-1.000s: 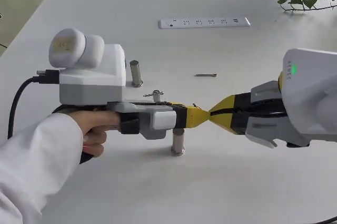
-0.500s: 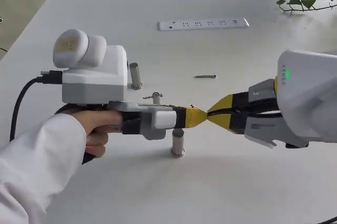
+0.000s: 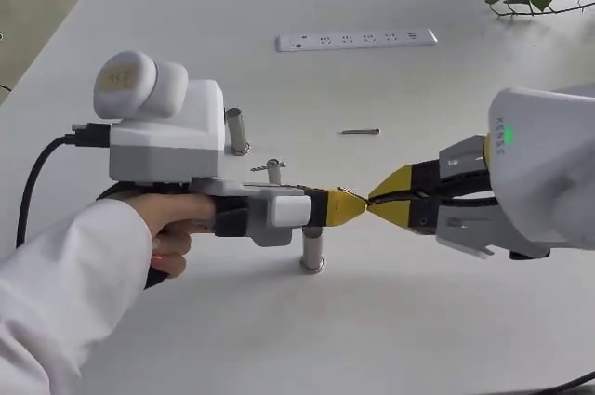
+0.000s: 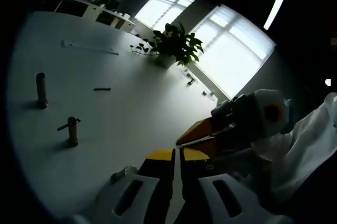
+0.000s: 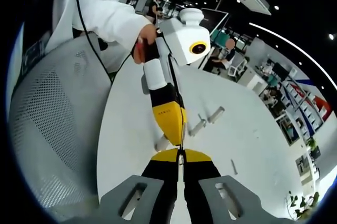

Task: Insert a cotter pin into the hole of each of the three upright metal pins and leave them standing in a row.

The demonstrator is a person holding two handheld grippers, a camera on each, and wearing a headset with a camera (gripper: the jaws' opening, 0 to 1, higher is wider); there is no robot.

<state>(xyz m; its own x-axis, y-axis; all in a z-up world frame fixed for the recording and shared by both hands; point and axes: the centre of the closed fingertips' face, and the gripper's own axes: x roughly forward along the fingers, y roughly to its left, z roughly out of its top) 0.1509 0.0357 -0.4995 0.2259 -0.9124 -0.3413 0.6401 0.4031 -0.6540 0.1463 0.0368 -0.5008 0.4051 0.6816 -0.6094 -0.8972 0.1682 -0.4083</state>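
Yellow tips of the left gripper (image 3: 359, 208) and right gripper (image 3: 372, 202) are shown pressed together, nose to nose. A cotter pin (image 3: 349, 194), held roughly level along the left jaw, appears pinched by the right. An unpinned post (image 3: 312, 248) stands just below, slightly toward the left gripper; open table (image 3: 418, 321) is left around it.

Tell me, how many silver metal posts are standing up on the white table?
3. The far silver metal post stands behind the left gripper. The middle post has a cotter pin through it. The near post stands below that gripper's tip. None seems hidden.
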